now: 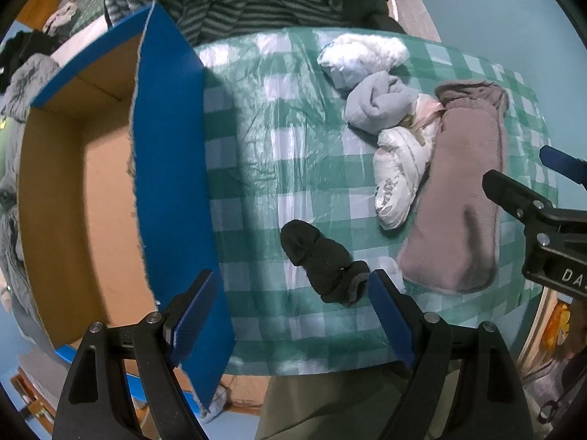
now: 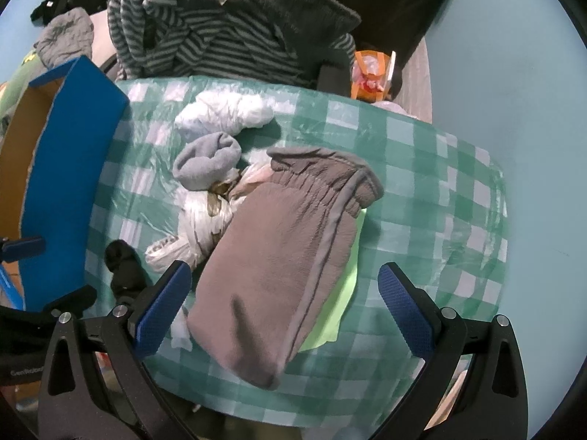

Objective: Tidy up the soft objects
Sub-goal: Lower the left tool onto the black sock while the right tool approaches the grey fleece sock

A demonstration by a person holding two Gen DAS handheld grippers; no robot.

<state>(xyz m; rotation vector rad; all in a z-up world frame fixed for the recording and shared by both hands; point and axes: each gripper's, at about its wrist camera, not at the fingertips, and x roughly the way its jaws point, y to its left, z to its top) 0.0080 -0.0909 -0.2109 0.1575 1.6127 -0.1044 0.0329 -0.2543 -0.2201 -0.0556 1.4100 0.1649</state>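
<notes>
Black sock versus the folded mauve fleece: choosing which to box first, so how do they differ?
The black sock is small, dark and bunched; the mauve fleece is far larger, pale and folded flat. The sock lies alone nearer the box; the fleece touches other bundles. Both rest on the checked cloth.

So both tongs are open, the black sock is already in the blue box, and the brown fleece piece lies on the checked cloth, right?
Not quite. The black sock is not in the blue box; it lies on the checked cloth beside it, as the left wrist view shows. Both tongs, left and right, are open, and the brown fleece piece does lie on the cloth.
</notes>
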